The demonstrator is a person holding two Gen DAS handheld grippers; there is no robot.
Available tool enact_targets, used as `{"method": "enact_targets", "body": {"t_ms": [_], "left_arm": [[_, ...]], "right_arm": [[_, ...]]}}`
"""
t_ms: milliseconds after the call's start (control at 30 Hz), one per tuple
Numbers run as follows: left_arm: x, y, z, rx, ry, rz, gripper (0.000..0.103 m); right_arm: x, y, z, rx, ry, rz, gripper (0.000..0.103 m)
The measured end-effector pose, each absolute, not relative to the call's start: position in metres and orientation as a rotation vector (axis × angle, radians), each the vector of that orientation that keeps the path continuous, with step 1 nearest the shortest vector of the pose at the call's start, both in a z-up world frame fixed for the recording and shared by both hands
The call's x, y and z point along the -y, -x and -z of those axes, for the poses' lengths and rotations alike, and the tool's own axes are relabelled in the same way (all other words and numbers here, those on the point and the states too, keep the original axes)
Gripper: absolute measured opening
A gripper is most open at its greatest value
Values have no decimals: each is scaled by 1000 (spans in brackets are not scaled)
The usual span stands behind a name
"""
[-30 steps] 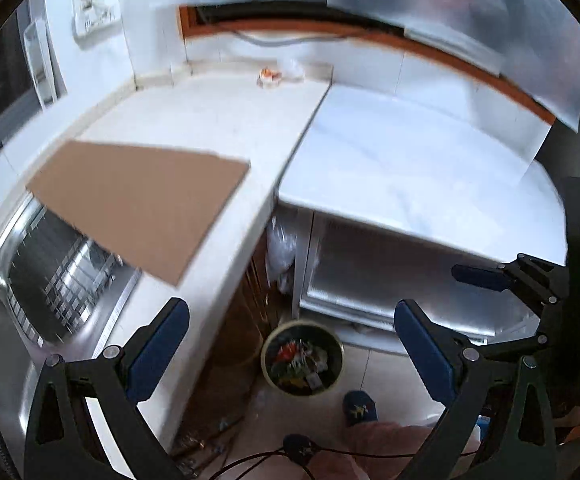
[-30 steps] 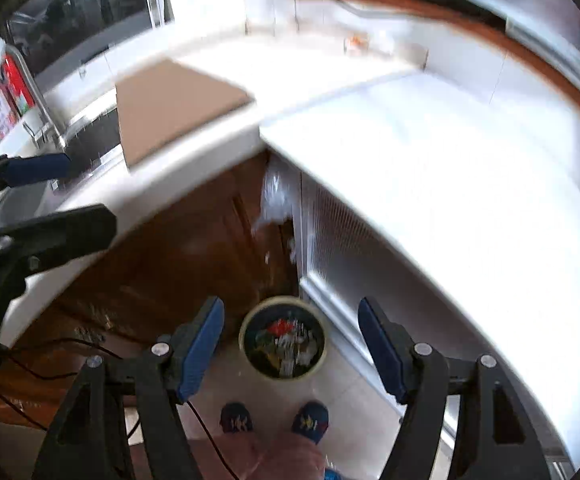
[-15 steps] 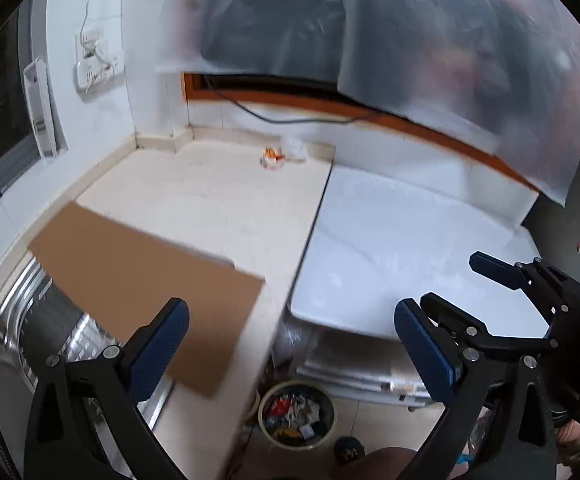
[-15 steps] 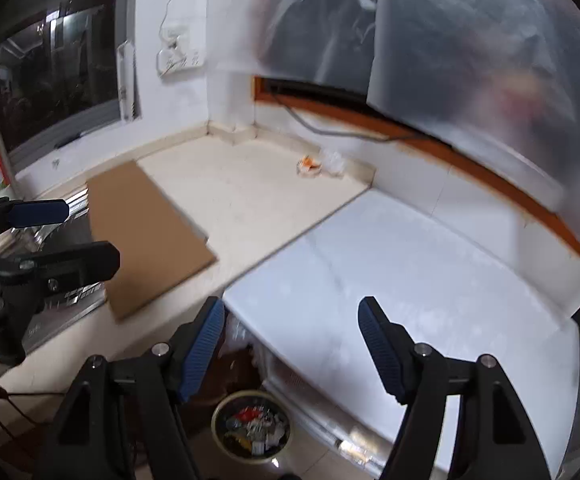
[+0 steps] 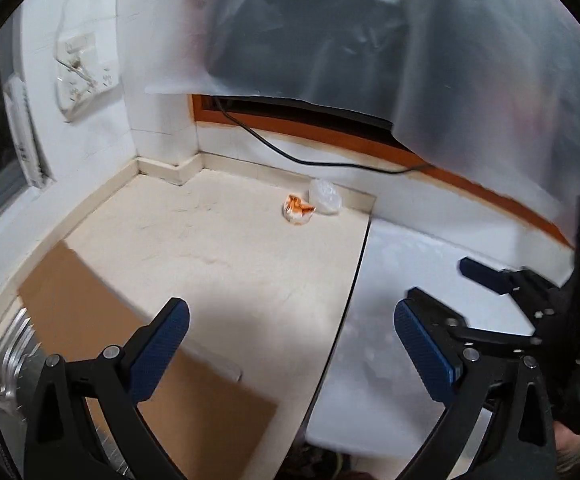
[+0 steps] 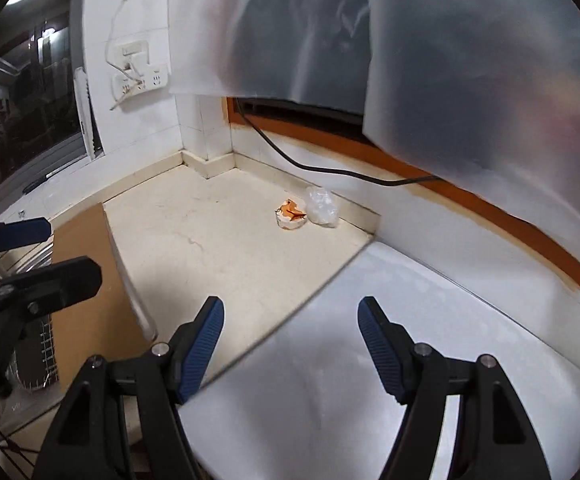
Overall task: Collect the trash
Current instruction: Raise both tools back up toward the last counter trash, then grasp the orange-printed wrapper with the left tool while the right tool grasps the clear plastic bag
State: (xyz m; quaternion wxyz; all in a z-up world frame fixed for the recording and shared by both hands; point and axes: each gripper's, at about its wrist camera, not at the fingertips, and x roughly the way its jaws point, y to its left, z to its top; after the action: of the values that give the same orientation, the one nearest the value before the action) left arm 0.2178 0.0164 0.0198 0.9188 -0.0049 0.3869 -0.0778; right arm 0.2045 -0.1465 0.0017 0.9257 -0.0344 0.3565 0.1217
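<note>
Two hand-held grippers were in view, each with two blue-padded fingers. The left hand-held gripper (image 5: 290, 336) stood with its jaws wide apart, nothing between them and touching nothing; it hung above the cream tabletop (image 5: 218, 256), angled downward toward the far corner. The right hand-held gripper (image 6: 290, 336) was likewise spread wide and empty, hanging over the white tabletop (image 6: 429, 320) that butted against the cream one, also tilted down toward the corner. In the left view it showed at the right edge (image 5: 441, 284); in the right view the left one showed at the left edge (image 6: 50, 248).

Two pieces of trash lay on the cream tabletop, well beyond both sets of fingers, close to the back wall: one orange-and-white wrapper (image 5: 298, 209) (image 6: 291, 213), and one crumpled clear plastic piece (image 5: 325, 196) (image 6: 321, 205) just beside it, on the side nearer the white tabletop; whether they touched could not be told.

One sheet of brown cardboard (image 5: 102, 344) (image 6: 90, 280) lay on the cream tabletop at its near left end, partly over a wire rack (image 6: 34, 344). One black cable (image 6: 329, 168) ran along the wall behind the trash.
</note>
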Motion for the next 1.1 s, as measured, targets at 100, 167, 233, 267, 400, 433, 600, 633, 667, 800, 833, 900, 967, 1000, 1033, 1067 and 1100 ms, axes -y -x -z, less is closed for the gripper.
{"method": "enact_targets", "body": {"t_ms": [100,167,233,267,400,433,600,633,667,800,833,900,967,1000,1033,1067,1100], "left_arm": [[-11,-264,-6,-818,33,143,102],[-10,-292,6,-833,43,128,102],[-9,-323,21,-856,71,128,102],[-9,-337,28,-866,86,129,100],[-7,-376,52,-891,88,113,98],[-7,-383,57,-896,89,101,98],[-11,-405,72,-908,115,61,98],[-12,-407,73,-909,116,54,98],[-12,-410,75,-913,120,49,98],[-14,-418,82,-926,131,41,98],[-14,-419,82,-928,133,40,98],[-13,-423,84,-931,144,44,98],[-11,-427,86,-935,153,49,98],[-10,-430,87,-937,157,51,98],[-10,-433,87,-938,162,54,98],[-8,-437,89,-943,171,61,98],[-7,-441,91,-949,176,68,98]], "right_arm": [[150,-258,15,-767,70,-269,70],[151,-291,29,-795,59,-280,70],[151,-325,46,-826,47,-290,70],[150,-340,52,-829,48,-291,70],[147,-385,74,-824,64,-274,70],[146,-394,78,-825,62,-269,70],[143,-437,94,-830,45,-251,70],[141,-444,98,-832,39,-246,70],[141,-450,100,-833,35,-242,70],[137,-471,110,-838,16,-233,65],[136,-475,113,-842,16,-234,61],[135,-482,119,-865,11,-247,38],[138,-483,122,-866,4,-255,35],[140,-480,121,-854,5,-260,33],[141,-477,121,-852,14,-258,32],[141,-474,121,-848,28,-255,31],[146,-470,121,-843,35,-252,30]]}}
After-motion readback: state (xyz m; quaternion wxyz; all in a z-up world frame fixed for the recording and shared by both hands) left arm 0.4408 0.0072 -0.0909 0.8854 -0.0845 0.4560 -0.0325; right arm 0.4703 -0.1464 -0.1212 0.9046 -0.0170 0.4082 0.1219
